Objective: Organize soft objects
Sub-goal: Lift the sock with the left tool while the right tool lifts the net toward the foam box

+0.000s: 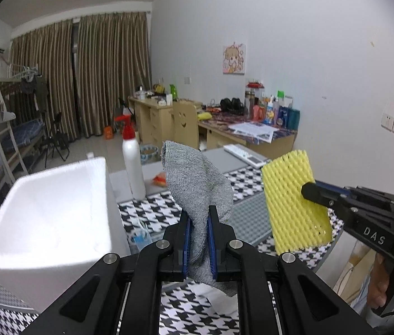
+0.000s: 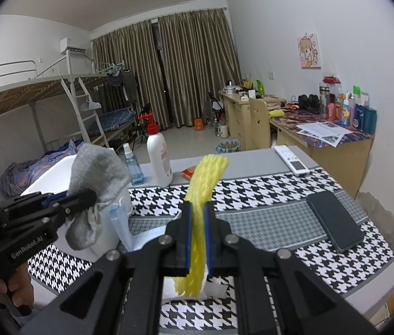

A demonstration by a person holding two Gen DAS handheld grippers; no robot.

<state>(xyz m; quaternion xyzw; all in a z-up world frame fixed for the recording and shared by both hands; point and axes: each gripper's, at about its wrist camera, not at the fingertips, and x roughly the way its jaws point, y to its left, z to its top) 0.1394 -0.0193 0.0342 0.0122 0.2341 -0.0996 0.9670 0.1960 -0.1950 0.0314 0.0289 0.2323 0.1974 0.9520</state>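
Note:
My left gripper [image 1: 199,217] is shut on a grey knitted cloth [image 1: 197,184] and holds it in the air over the table, just right of the white foam box [image 1: 49,215]. The cloth also shows in the right wrist view [image 2: 93,178]. My right gripper [image 2: 198,212] is shut on a yellow foam net sleeve [image 2: 202,184] and holds it above the table. In the left wrist view the sleeve [image 1: 292,201] hangs at the right, pinched by the right gripper [image 1: 312,192].
The houndstooth tablecloth [image 2: 252,189] covers the table. On it are a white pump bottle [image 2: 159,156], a blue spray bottle [image 2: 132,167], a black phone [image 2: 333,220], a white remote [image 2: 292,159], a face mask [image 2: 119,217] and an orange packet [image 1: 159,180]. A desk stands behind.

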